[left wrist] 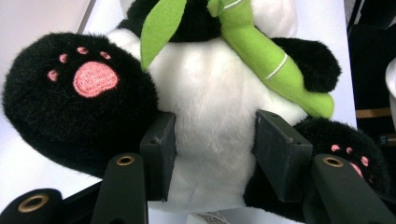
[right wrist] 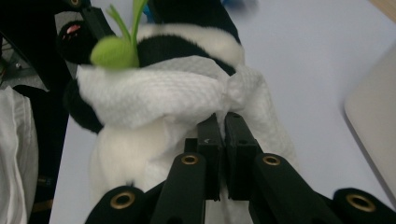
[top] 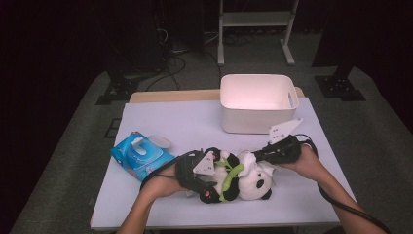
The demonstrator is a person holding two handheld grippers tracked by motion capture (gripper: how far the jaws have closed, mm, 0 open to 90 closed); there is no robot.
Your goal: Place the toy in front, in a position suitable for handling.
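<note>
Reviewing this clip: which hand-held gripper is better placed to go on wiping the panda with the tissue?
The right hand-held gripper: its jaws are pinched shut on the white tissue, which is draped against the panda plush. The left hand-held gripper is occupied clamping the panda's white belly, steadying it on the table.

A recording lab or studio set-up, not a home.

The bench has a plain pale sheet over a wooden top and stands on grey carpet in a room dark at every edge of the frame. Loose cables trail over the floor at upper centre, black stand feet sit at upper left and upper right, and a light metal frame stands at the top. A person's forearms enter at the bottom holding camera-carrying jaws.
</note>
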